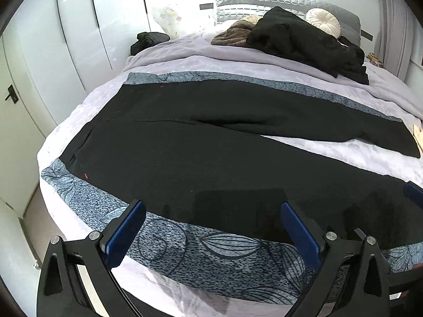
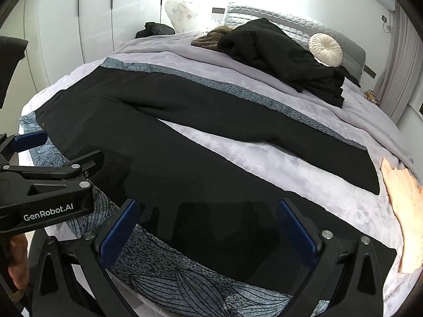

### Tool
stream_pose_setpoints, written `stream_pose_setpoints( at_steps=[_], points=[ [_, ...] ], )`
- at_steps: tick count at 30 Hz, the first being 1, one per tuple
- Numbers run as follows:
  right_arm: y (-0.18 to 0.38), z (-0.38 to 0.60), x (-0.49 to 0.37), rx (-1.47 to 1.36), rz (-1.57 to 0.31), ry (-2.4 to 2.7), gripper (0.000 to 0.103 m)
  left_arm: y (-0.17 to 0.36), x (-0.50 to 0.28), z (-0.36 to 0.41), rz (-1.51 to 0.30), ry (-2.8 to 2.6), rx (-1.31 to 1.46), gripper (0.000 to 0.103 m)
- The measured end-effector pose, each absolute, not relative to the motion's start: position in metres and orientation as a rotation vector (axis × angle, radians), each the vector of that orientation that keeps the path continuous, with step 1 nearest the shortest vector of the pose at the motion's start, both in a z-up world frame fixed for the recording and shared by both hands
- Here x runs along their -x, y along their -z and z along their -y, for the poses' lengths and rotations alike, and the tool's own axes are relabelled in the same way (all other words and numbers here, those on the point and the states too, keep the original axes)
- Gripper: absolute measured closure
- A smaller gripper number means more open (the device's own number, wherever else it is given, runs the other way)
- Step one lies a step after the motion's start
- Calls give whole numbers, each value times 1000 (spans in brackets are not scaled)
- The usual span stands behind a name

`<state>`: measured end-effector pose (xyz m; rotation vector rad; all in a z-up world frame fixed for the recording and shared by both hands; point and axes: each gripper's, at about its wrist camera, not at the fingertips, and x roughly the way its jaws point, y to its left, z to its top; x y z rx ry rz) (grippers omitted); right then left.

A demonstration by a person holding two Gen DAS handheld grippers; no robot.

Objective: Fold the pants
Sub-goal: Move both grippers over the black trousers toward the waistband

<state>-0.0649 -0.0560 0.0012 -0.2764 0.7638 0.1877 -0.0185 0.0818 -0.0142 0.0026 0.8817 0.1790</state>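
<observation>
Black pants [image 1: 185,142] lie spread flat across the bed, waist at the left, both legs running right in a V; they also show in the right wrist view [image 2: 164,142]. My left gripper [image 1: 212,208] is open and empty, hovering over the near leg's front edge. My right gripper [image 2: 208,208] is open and empty over the same near leg, further toward its hem. The left gripper's body [image 2: 47,185] shows at the left of the right wrist view.
The bed has a lilac cover [image 1: 317,148] with a blue patterned band [image 1: 201,251] along its front. A pile of dark clothes [image 1: 304,37], a brown garment [image 1: 235,34] and a round white cushion [image 1: 323,21] lie near the headboard. A peach cloth [image 2: 404,198] lies at the right edge. Wardrobe doors [image 1: 66,39] stand at the left.
</observation>
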Motion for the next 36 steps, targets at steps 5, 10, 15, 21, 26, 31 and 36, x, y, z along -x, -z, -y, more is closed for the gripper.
stream_pose_setpoints(
  at_steps=[5, 10, 15, 21, 26, 31, 36],
  points=[
    [-4, 47, 63, 298, -752, -193, 0, 13, 19, -94, -875, -195, 19, 1],
    [-4, 39, 57, 308, -772, -207, 0, 13, 17, -102, -889, -205, 19, 1],
    [-3, 29, 53, 324, -786, -218, 0, 17, 10, -111, -947, -173, 45, 1],
    [-1, 27, 45, 299, -822, -233, 0, 17, 5, -119, -981, -148, 95, 1],
    [-3, 24, 42, 309, -822, -231, 0, 17, -1, -125, -1014, -136, 123, 1],
    [-5, 24, 34, 301, -839, -224, 0, 16, -3, -129, -1036, -126, 143, 1],
    [-6, 22, 28, 299, -850, -223, 0, 14, -5, -134, -1032, -129, 149, 1]
  ],
)
